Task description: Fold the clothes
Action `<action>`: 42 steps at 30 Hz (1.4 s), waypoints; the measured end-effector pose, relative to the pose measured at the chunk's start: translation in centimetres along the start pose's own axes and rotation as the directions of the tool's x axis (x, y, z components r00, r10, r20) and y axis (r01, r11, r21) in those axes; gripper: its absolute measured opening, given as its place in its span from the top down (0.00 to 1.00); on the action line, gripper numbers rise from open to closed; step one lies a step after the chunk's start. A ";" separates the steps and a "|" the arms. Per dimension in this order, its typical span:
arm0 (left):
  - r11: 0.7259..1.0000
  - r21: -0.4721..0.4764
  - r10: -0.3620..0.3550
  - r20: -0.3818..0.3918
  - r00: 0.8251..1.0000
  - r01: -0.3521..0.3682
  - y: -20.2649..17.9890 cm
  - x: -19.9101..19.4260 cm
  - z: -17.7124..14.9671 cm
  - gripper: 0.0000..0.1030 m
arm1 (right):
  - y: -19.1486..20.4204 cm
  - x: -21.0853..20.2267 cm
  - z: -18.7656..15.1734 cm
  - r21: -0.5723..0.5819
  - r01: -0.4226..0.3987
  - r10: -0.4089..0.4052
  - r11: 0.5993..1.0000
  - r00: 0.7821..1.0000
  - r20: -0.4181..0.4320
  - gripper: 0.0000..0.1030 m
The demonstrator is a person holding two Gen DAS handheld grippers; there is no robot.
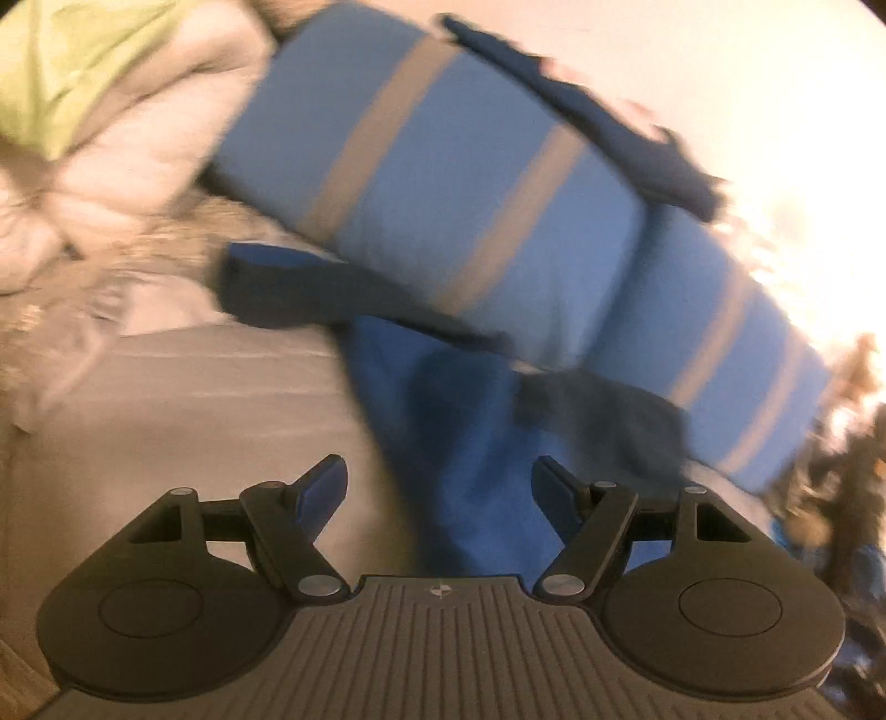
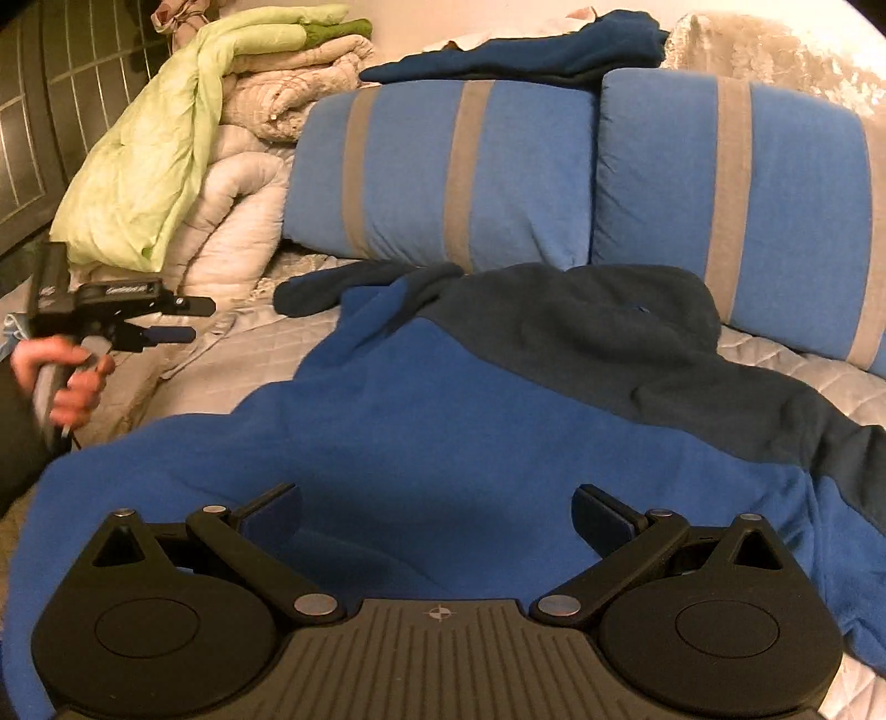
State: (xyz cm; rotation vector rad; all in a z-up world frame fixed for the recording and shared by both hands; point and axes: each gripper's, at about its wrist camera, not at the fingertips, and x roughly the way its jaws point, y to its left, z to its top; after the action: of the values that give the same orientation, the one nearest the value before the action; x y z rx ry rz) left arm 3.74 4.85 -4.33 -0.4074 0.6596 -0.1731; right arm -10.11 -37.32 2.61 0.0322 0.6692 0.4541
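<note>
A blue fleece jacket [image 2: 443, 421] with dark navy shoulders and sleeves lies spread on the grey quilted bed. My right gripper [image 2: 437, 512] hovers open just over its lower blue part, nothing between the fingers. My left gripper [image 1: 440, 487] is open too, above the jacket's blue edge [image 1: 459, 443]; this view is motion-blurred. In the right wrist view the left gripper [image 2: 177, 318] appears at the far left, held by a hand [image 2: 61, 376], off the jacket's left side. A dark sleeve [image 2: 332, 291] reaches toward the pillows.
Two blue pillows with grey stripes [image 2: 443, 171] stand behind the jacket, with another dark blue garment [image 2: 531, 50] on top. A heap of cream quilts and a light green cover [image 2: 155, 144] lies at the back left. Grey bedspread [image 1: 194, 421] shows left of the jacket.
</note>
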 end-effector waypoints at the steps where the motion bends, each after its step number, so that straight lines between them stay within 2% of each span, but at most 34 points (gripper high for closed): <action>1: 1.000 -0.003 0.012 0.003 1.000 -0.012 0.9 0.8 0.6 0.29 | -0.1 -0.1 0.0 0.002 -0.003 0.003 1.000 1.000 0.012 0.00; 4: 0.998 -0.044 0.048 0.001 0.999 -0.048 3.5 3.4 2.2 0.30 | -0.5 -0.2 -0.2 0.013 -0.034 0.034 0.999 0.999 0.037 0.00; 6: 0.995 -0.087 0.046 -0.014 0.999 -0.047 5.4 5.1 3.1 0.30 | -0.8 0.0 -0.3 0.030 -0.049 0.049 0.998 0.999 0.025 0.00; 9: 0.992 -0.099 0.078 -0.023 0.997 -0.080 7.4 7.9 4.1 0.30 | -1.3 0.3 -0.2 0.061 -0.067 0.066 0.996 0.998 0.012 0.00; 12: 0.988 -0.098 0.118 -0.047 0.992 -0.122 9.1 10.7 5.3 0.40 | -1.8 0.7 -0.1 0.092 -0.084 0.085 0.992 0.996 0.000 0.00; 17: 0.980 -0.132 0.149 -0.002 0.989 -0.148 10.5 13.2 7.4 0.48 | -2.5 1.3 0.1 0.145 -0.112 0.116 0.983 0.993 -0.019 0.00; 22: 0.970 -0.208 0.132 0.011 0.991 -0.127 11.0 15.2 8.4 0.51 | -2.6 1.8 0.1 0.162 -0.119 0.128 0.980 0.991 -0.045 0.00; 24: 0.964 -0.227 0.142 0.010 0.990 -0.136 11.0 15.9 8.6 0.59 | -2.5 1.8 0.1 0.158 -0.116 0.125 0.981 0.991 -0.049 0.00; 25: 0.961 -0.234 0.152 0.006 0.988 -0.146 11.0 16.1 8.7 0.74 | -2.4 1.8 0.1 0.156 -0.114 0.123 0.981 0.991 -0.051 0.00; 27: 0.955 -0.246 0.172 -0.003 0.985 -0.168 11.0 16.5 8.9 0.79 | -2.3 1.8 0.1 0.152 -0.109 0.119 0.982 0.991 -0.054 0.00; 29: 0.953 -0.262 0.154 -0.007 0.988 -0.151 10.8 15.9 8.8 0.83 | -2.1 1.9 0.1 0.148 -0.106 0.115 0.983 0.992 -0.057 0.00; 35: 0.958 -0.271 0.102 -0.003 0.995 -0.099 9.2 12.3 8.1 0.84 | -1.9 2.0 0.2 0.140 -0.105 0.116 0.985 0.991 -0.070 0.00; 38: 0.965 -0.247 0.095 0.001 0.995 -0.092 8.5 9.9 7.4 0.84 | -1.8 2.0 0.2 0.144 -0.103 0.115 0.984 0.990 -0.077 0.01; 42: 0.959 -0.263 0.105 -0.002 0.994 -0.101 8.2 7.2 5.6 0.84 | -1.7 2.0 0.2 0.143 -0.097 0.109 0.985 0.991 -0.079 0.01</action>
State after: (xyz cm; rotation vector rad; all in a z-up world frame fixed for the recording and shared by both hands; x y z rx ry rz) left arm 13.09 11.98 -7.81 -0.6271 0.6924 0.0174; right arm -7.97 -38.02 1.30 0.1810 0.7860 0.5103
